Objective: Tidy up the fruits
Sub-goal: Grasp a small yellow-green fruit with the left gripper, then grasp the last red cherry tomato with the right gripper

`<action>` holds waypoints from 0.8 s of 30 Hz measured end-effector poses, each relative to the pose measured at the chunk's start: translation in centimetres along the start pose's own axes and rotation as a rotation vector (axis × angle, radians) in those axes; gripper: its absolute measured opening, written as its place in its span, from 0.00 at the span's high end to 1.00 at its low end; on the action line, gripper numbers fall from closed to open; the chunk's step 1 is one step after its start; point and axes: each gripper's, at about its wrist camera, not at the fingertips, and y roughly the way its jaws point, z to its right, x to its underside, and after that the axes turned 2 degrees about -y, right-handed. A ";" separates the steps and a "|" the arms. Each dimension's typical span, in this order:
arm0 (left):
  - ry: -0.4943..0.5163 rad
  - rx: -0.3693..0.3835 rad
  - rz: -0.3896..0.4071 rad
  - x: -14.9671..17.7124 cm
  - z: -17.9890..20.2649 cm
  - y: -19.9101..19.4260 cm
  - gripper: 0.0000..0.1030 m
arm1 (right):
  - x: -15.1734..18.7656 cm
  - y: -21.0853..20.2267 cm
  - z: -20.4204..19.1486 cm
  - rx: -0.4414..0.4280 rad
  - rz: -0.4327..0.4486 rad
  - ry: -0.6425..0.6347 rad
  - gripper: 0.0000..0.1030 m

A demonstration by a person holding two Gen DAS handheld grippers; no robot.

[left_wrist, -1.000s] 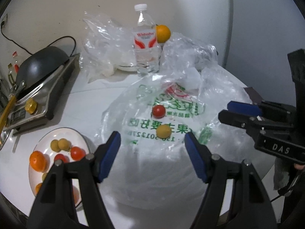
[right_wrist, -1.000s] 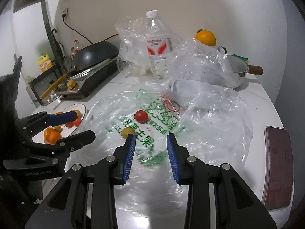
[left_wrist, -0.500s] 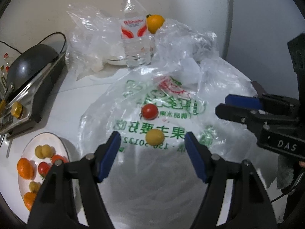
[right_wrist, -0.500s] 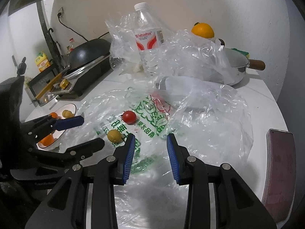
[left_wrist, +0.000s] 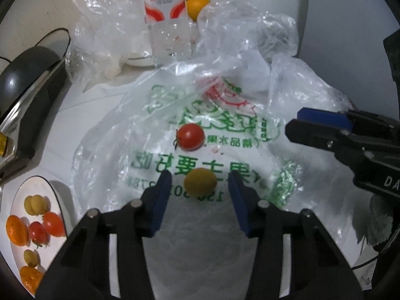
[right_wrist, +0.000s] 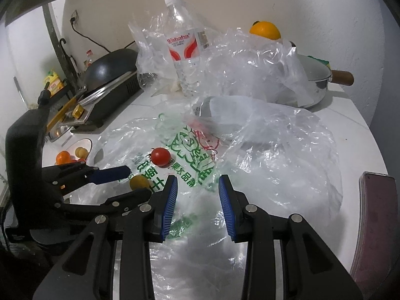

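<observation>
"Wahaha" on the water bottle [right_wrist: 184,47] label

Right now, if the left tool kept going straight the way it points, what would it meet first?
Most likely the yellow fruit, which lies on the printed plastic bag between the left tool's closing jaws, not yet touched. Depth is hard to judge.
</observation>
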 end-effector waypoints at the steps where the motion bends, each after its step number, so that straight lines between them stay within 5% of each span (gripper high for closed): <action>1: -0.002 0.000 -0.004 0.0 -0.1 0.2 0.56 | -0.1 0.2 0.0 0.000 -0.003 0.000 0.65; 9: -0.008 0.039 -0.012 -0.1 -0.7 1.0 0.72 | -0.6 1.2 -0.5 0.005 -0.016 -0.007 0.65; 24: -0.039 0.060 0.068 -0.6 -4.5 -1.9 0.72 | -1.9 4.0 -4.0 -0.006 -0.053 -0.067 0.65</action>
